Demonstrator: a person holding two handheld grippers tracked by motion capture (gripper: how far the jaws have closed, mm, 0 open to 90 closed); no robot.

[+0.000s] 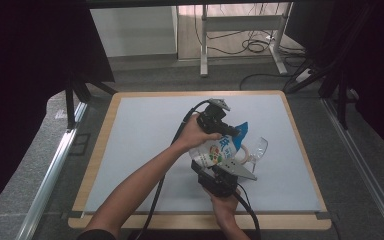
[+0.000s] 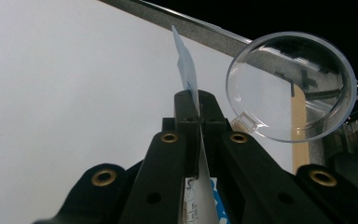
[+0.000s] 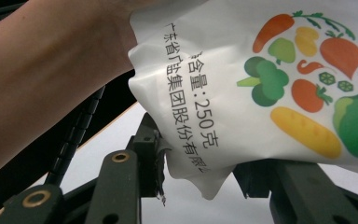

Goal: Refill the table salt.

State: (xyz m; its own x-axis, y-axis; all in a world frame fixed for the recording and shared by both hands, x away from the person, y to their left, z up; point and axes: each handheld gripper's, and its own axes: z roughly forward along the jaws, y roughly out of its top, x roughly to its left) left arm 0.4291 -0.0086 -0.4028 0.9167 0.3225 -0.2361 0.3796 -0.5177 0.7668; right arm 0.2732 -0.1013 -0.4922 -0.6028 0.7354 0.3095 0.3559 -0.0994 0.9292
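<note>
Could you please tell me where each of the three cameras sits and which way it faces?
High view: above the person's side, facing forward and down on the table; forearms, both grippers.
Left gripper view: along the left gripper, pinching the bag's edge, toward the clear glass.
Right gripper view: under the bag; a forearm.
All share the bag.

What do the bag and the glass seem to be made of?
Bag: thin glossy plastic film, probably; it crumples, shines, and carries printed vegetables. Glass: clear and smooth, the table showing through; glass or hard plastic, I cannot tell which.
</note>
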